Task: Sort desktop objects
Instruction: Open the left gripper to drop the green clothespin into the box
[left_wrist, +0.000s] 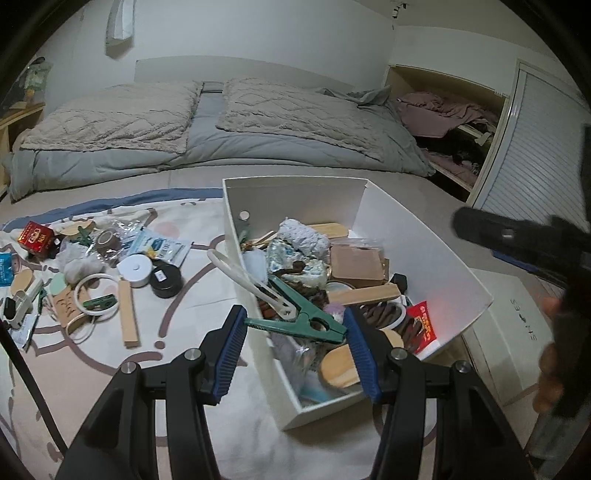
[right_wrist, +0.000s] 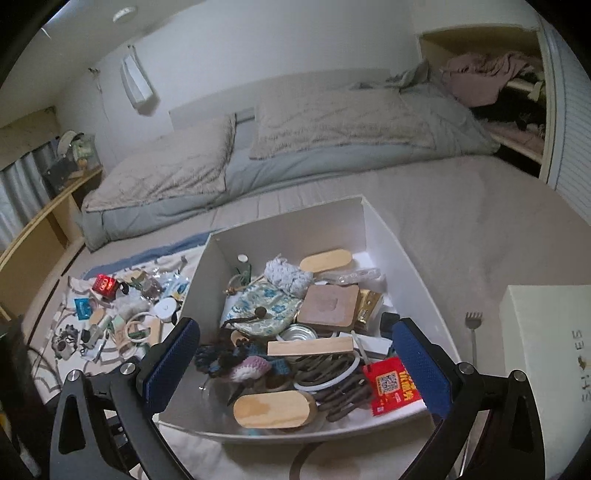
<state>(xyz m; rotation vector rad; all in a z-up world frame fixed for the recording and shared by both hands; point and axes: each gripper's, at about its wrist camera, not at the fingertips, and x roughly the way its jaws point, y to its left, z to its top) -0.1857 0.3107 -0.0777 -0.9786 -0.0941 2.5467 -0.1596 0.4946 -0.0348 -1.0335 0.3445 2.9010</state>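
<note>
While the left gripper (left_wrist: 295, 328) hangs over the near-left corner of the white box (left_wrist: 443, 258), its blue pads look narrowed onto a green clothespin (left_wrist: 299, 319) at frame centre, w/ a white clip (left_wrist: 251, 284) looped through or resting on it; can't tell which. So the step in hand reads as a carry-and-drop: the pin is already above the box contents, not yet let go. Right gripper (right_wrist: 295, 369) stands wide w/ nothing between its pads, poised above the box in lower centre of its view. Unsorted stuff, e.g. a red tin (left_wrist: 36, 238), white puck (left_wrist: 136, 269) and wood block (left_wrist: 129, 314), sits on the patterned cloth (left_wrist: 207, 295) at mid-left. Next move prob. calls for spreading the left pads so the pin falls clear of the box wall, then swinging back left for another item; right one is free to pick too.
</note>
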